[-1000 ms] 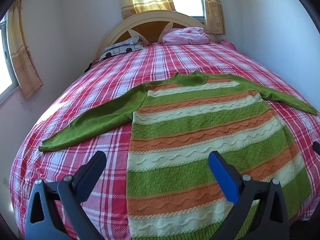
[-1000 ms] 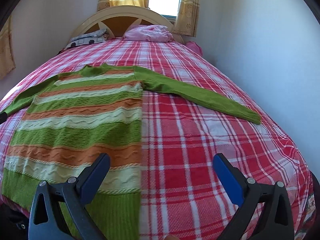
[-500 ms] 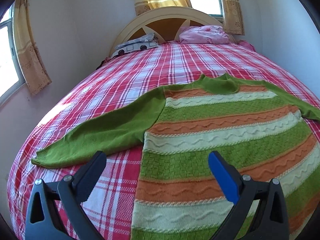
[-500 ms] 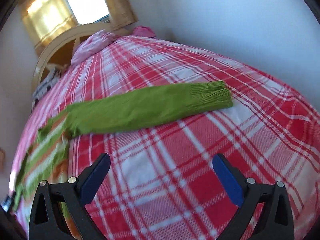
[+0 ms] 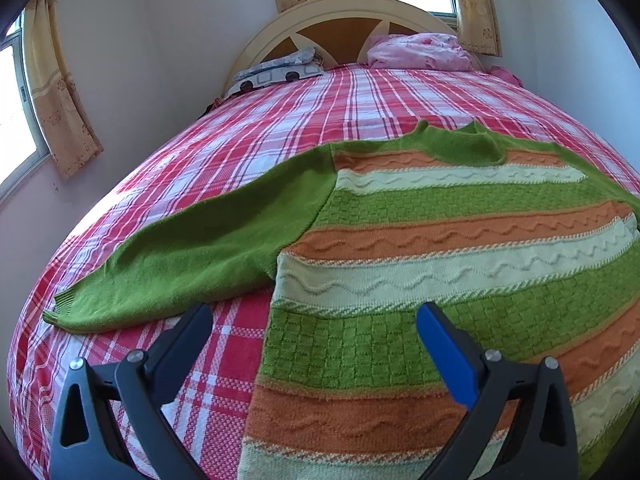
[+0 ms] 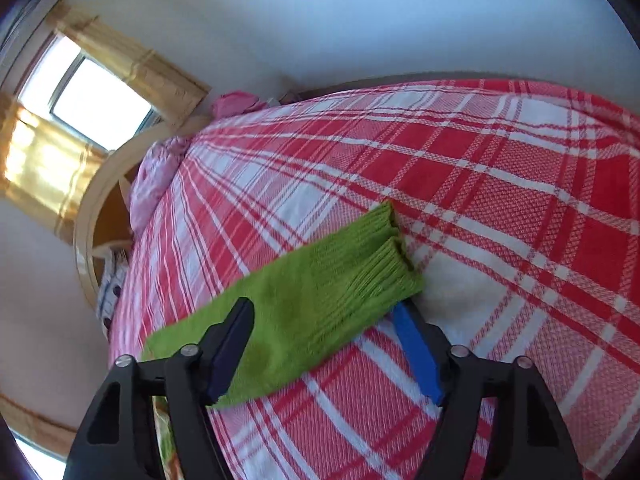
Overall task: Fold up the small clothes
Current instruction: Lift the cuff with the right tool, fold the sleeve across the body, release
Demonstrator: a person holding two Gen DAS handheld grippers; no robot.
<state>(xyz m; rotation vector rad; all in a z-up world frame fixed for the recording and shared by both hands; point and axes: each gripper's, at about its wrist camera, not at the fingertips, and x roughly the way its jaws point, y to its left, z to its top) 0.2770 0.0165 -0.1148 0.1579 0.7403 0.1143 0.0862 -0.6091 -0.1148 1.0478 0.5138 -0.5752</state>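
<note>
A green, orange and cream striped sweater [image 5: 460,248] lies flat on the red plaid bed [image 5: 328,112], sleeves spread. My left gripper [image 5: 314,316] is open and hovers over the sweater's left side edge, just below the armpit; the green left sleeve [image 5: 192,256] runs off to the left. My right gripper [image 6: 322,310] is open and straddles the green right sleeve [image 6: 320,300] near its ribbed cuff [image 6: 384,256], with the sleeve between the fingers. The jaws stand apart and are not closed on the cloth.
A pink pillow [image 5: 420,52] and a patterned pillow [image 5: 280,70] lie by the headboard [image 5: 344,24]. Walls close in on both sides of the bed. Windows with yellow curtains [image 5: 60,92] stand at the left and behind the headboard.
My left gripper has moved forward and left toward the sweater's armpit. My right gripper has swung right, tilted and come down until the right sleeve cuff lies between its fingers.
</note>
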